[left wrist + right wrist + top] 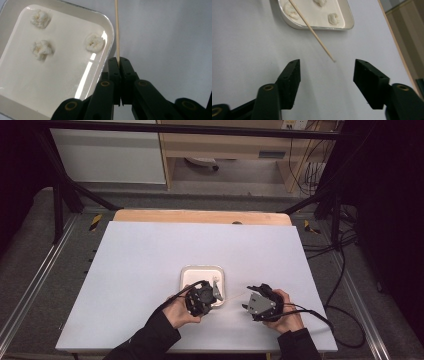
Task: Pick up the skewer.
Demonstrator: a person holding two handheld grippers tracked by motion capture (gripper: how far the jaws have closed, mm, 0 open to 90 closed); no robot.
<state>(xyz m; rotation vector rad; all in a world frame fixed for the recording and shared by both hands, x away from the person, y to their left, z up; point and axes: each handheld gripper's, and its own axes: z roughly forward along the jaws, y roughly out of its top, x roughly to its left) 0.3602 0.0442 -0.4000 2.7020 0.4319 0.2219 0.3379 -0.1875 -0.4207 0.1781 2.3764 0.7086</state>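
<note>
Three white lumps (94, 42) sit loose in the shallow white tray (15, 82), which fills the left of the left gripper view; none is on the wooden skewer (116, 30) yet. The left tongs (119, 62) are clamped on the skewer's near end, and it runs up the frame just right of the tray rim. The right tongs (326, 72) gape wide and empty over the white surface (242, 45), the skewer's free tip between them. Any threading appears undone.

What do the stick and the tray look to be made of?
Stick: pale tan, matte, thin and straight, likely wood or bamboo, clamped in the left gripper. Tray: glossy white inside with sharp glare streaks and a greyish rim; enamelled metal or plastic, unclear which.
</note>
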